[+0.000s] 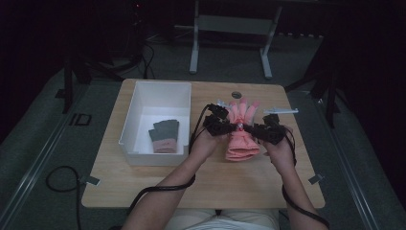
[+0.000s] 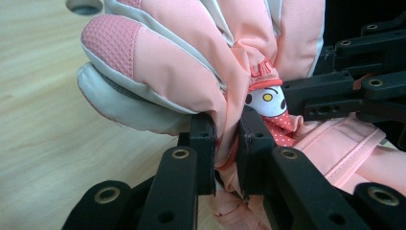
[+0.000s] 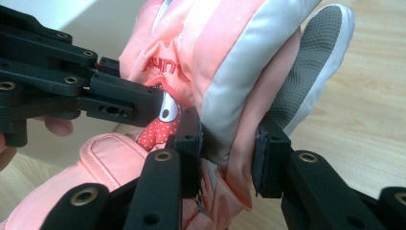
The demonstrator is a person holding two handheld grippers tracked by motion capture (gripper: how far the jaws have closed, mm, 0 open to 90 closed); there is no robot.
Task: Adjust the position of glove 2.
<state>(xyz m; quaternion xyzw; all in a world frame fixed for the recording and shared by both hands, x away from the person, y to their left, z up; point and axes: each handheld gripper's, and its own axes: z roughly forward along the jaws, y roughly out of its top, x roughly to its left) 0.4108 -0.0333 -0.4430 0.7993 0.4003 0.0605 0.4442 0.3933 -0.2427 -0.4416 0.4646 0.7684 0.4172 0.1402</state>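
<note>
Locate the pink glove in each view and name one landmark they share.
High view: pink glove right of centre, between both grippers.
Left gripper view: fills the upper middle, edge pinched by the jaws.
Right gripper view: centre and top, edge between the jaws.
Shared landmark: the wooden table.

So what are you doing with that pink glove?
A person holds a gripper in each hand, and both are clamped on the pink glove. The left gripper pinches a fold of it from one side, the right gripper pinches its edge from the other, so the glove hangs between them above the table. A grey glove lies in the white bin to the left.
</note>
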